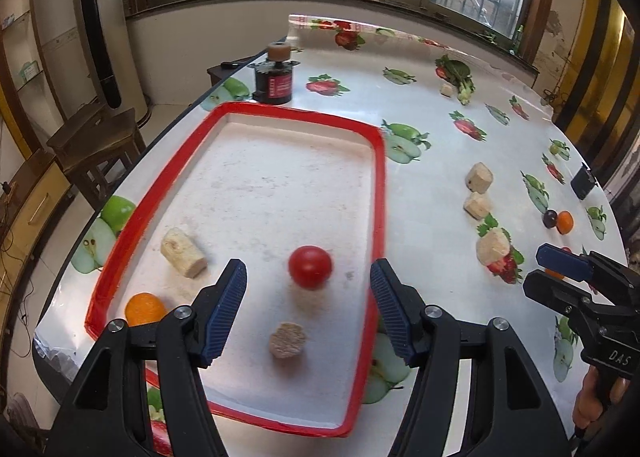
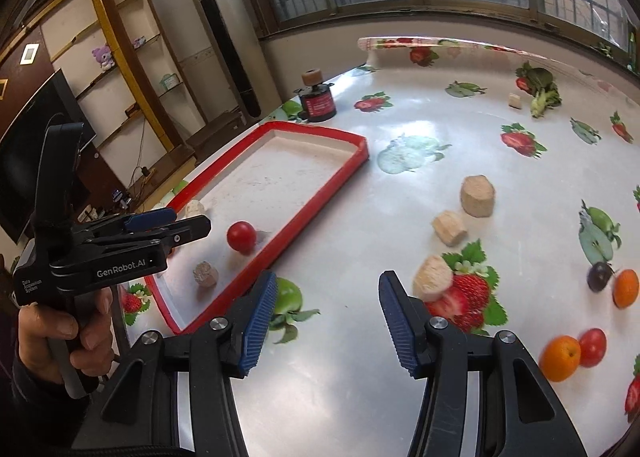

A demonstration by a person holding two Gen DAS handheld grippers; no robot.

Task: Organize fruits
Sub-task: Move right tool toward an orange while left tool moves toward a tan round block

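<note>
A red-rimmed white tray (image 1: 380, 185) holds a red tomato (image 1: 310, 266), an orange (image 1: 144, 309) and two beige chunks (image 1: 183, 253) (image 1: 287, 339). My left gripper (image 1: 306, 309) is open and empty just above the tray, the tomato between its fingers' line. My right gripper (image 2: 328, 321) is open and empty over the table right of the tray (image 2: 320, 197). On the table to the right lie two oranges (image 2: 560, 357) (image 2: 626, 288), a red tomato (image 2: 593, 347) and a dark plum (image 2: 599, 276).
Several beige chunks (image 2: 477, 195) (image 2: 449, 227) (image 2: 432, 277) lie on the fruit-print table (image 2: 360, 377). A black jar with a cork piece on top (image 2: 318, 103) stands behind the tray. A green vegetable (image 2: 542, 91) lies at the far side. A small black box (image 1: 583, 182) sits at the right edge.
</note>
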